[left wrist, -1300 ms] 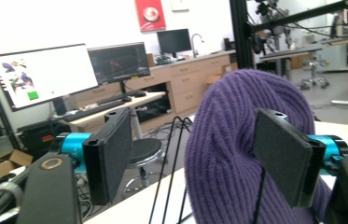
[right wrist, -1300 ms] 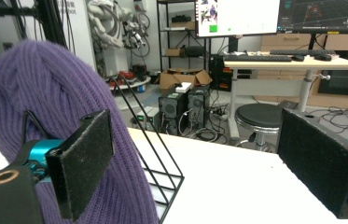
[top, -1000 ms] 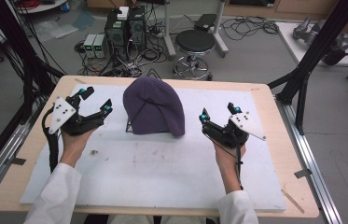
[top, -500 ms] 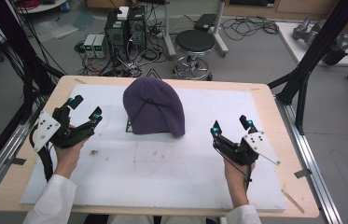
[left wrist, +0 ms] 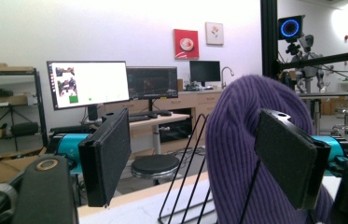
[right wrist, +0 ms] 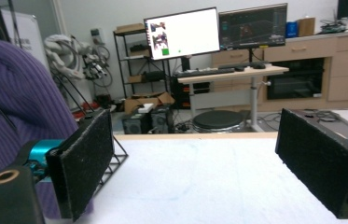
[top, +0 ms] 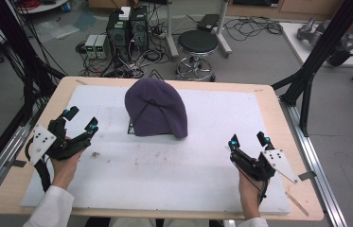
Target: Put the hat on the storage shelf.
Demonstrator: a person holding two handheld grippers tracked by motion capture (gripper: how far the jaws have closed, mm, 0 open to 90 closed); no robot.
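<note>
Sitting between both claws — purple beanie

Even, bright overhead room light; soft shadows; all views slightly soft; near jaws blurred in gripper views.

A ribbed knit cloth beanie covers a thin black wire stand.

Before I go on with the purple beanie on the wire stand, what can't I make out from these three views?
- High view: the purple beanie covers nearly all of the wire stand; its shape underneath is hidden.
- Left gripper view: the right pad blocks part of the beanie, and the frame's bottom edge cuts off the stand's base.
- Right gripper view: the beanie runs off the left edge, and the left pad hides its lower hem.
</note>
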